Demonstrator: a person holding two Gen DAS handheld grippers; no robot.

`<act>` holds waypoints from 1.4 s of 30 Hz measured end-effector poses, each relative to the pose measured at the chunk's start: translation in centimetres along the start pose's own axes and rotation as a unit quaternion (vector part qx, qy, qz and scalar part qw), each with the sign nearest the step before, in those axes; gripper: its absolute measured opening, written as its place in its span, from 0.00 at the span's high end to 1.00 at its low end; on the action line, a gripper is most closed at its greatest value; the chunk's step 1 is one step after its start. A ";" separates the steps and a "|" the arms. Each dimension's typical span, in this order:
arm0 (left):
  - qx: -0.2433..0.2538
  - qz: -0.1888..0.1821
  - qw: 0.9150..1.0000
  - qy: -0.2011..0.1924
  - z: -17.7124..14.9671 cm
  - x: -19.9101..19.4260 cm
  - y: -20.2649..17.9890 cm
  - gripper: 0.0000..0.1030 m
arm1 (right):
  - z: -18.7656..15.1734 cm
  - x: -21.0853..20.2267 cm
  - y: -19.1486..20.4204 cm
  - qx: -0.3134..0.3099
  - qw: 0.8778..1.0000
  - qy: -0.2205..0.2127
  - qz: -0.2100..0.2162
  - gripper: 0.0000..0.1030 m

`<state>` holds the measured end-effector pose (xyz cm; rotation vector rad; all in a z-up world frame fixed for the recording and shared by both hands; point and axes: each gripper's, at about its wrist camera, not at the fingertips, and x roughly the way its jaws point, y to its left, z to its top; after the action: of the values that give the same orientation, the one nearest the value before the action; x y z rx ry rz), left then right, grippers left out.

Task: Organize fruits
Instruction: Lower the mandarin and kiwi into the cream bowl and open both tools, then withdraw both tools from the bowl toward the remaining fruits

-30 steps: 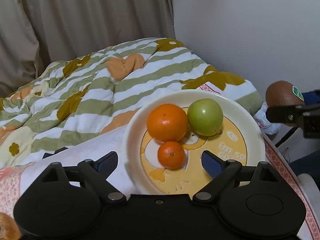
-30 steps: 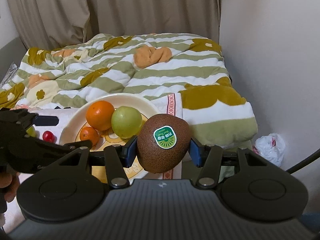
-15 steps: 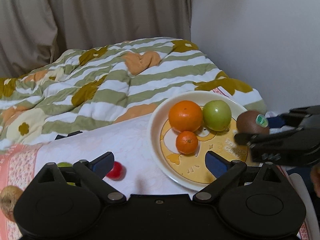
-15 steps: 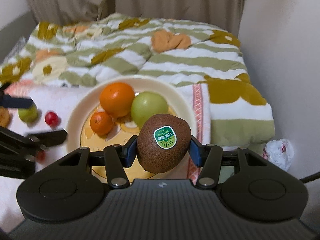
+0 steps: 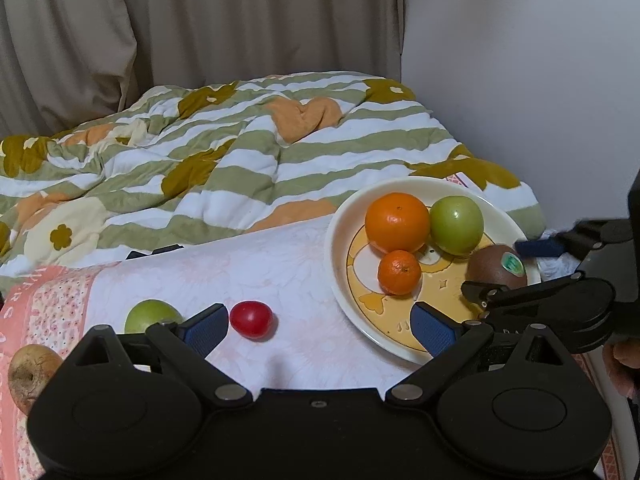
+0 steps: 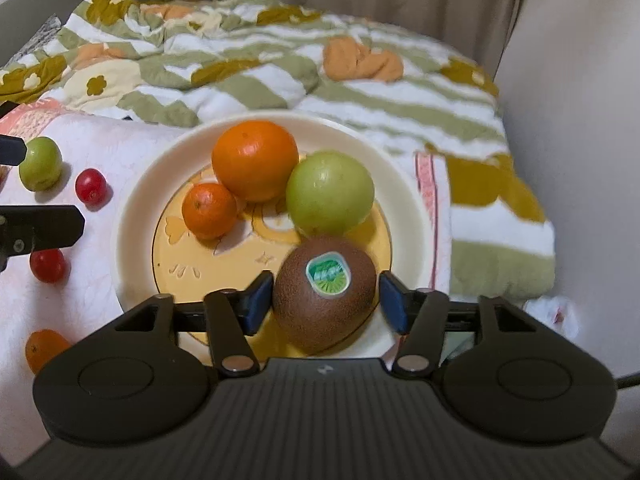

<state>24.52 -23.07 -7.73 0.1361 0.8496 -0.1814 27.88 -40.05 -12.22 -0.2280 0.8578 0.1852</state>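
A cream plate holds a large orange, a small orange, a green apple and a brown kiwi with a green sticker. My right gripper is open around the kiwi, which rests on the plate's near right side with gaps to both pads. My left gripper is open and empty above the cloth, left of the plate. A red fruit lies just beyond its left finger.
On the white and pink cloth left of the plate lie a green fruit, two red fruits, a small orange and a brownish fruit. A striped quilt lies behind; a wall is at right.
My right gripper lowered the kiwi onto the plate and opened off it. My left gripper pulled back and left, bringing the loose fruits on the cloth into view.
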 end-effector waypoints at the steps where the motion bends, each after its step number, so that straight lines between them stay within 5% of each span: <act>1: 0.000 0.001 1.000 0.000 -0.1 -0.1 0.0 0.03 | 0.0 -0.2 0.1 -0.004 1.000 -0.006 -0.005 0.04; 12: -0.005 0.002 1.000 -0.017 -0.4 -2.3 -0.5 0.03 | -0.1 -2.3 -0.5 0.012 1.000 -0.029 0.000 0.00; 26: -0.043 0.025 0.996 -0.076 -2.5 -10.1 -0.6 0.03 | -0.7 -10.1 -0.7 0.032 0.997 -0.055 0.032 0.00; 42: -0.082 0.096 0.986 -0.108 -6.9 -17.3 6.5 0.03 | -1.0 -16.5 4.2 0.050 0.993 -0.093 0.051 0.00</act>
<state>9.63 -13.54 1.14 0.0418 0.6275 0.0555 15.51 -37.47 -0.75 -0.0710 0.6915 0.2533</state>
